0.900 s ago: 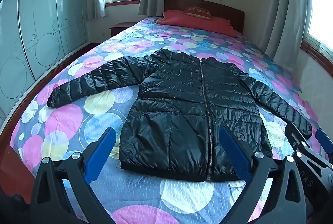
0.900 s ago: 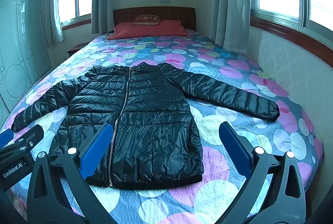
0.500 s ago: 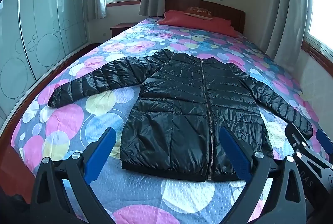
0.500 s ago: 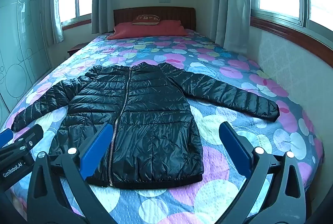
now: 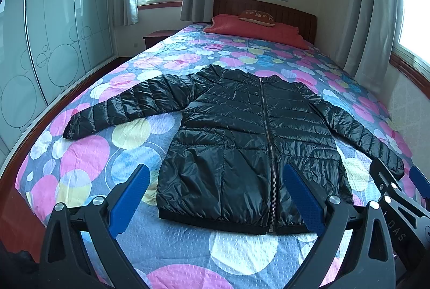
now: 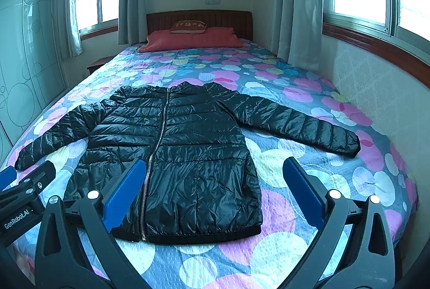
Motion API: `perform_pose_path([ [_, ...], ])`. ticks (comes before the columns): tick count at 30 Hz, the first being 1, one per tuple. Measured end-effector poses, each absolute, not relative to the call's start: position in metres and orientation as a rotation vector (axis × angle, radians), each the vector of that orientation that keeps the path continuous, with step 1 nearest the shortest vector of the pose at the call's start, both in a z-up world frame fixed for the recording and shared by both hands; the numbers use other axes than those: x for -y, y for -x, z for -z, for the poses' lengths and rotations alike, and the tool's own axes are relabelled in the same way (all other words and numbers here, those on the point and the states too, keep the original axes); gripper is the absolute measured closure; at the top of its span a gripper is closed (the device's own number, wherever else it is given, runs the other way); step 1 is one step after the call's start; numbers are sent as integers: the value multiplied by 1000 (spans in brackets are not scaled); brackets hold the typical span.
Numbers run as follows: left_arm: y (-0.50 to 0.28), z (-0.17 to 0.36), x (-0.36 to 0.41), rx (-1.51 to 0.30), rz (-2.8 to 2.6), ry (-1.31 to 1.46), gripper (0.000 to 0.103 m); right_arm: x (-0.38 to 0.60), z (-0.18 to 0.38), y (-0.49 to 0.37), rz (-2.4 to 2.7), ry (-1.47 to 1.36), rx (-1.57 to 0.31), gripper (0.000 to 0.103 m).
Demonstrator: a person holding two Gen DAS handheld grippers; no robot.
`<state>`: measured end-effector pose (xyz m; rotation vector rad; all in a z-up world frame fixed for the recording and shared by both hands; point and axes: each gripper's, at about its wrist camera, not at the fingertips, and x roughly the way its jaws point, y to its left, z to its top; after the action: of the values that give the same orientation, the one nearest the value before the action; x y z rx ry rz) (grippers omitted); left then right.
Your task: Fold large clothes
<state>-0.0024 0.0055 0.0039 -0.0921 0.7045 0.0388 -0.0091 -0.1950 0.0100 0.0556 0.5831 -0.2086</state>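
A black quilted puffer jacket (image 5: 242, 133) lies flat and zipped on the bed, front up, hem toward me, both sleeves spread out sideways. It also shows in the right wrist view (image 6: 174, 154). My left gripper (image 5: 215, 197) is open and empty, held above the jacket's hem. My right gripper (image 6: 215, 192) is open and empty, held above the hem's right part. The right gripper shows at the right edge of the left wrist view (image 5: 397, 195); the left gripper shows at the left edge of the right wrist view (image 6: 24, 189).
The bed (image 5: 88, 154) has a bubble-patterned cover and red pillows (image 5: 255, 31) by a wooden headboard. A glass wardrobe (image 5: 48, 41) stands along the left. A wall with windows and curtains (image 6: 301, 20) runs close along the bed's right side.
Both grippers have barely shifted; the left wrist view has drifted slightly, so the jacket sits a little further right. The jacket has not moved.
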Motion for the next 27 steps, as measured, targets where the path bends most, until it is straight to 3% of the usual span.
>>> perform_pose_path([
  [27, 2, -7, -9, -702, -44, 89, 5, 193, -13, 10, 207, -55, -580, 2],
])
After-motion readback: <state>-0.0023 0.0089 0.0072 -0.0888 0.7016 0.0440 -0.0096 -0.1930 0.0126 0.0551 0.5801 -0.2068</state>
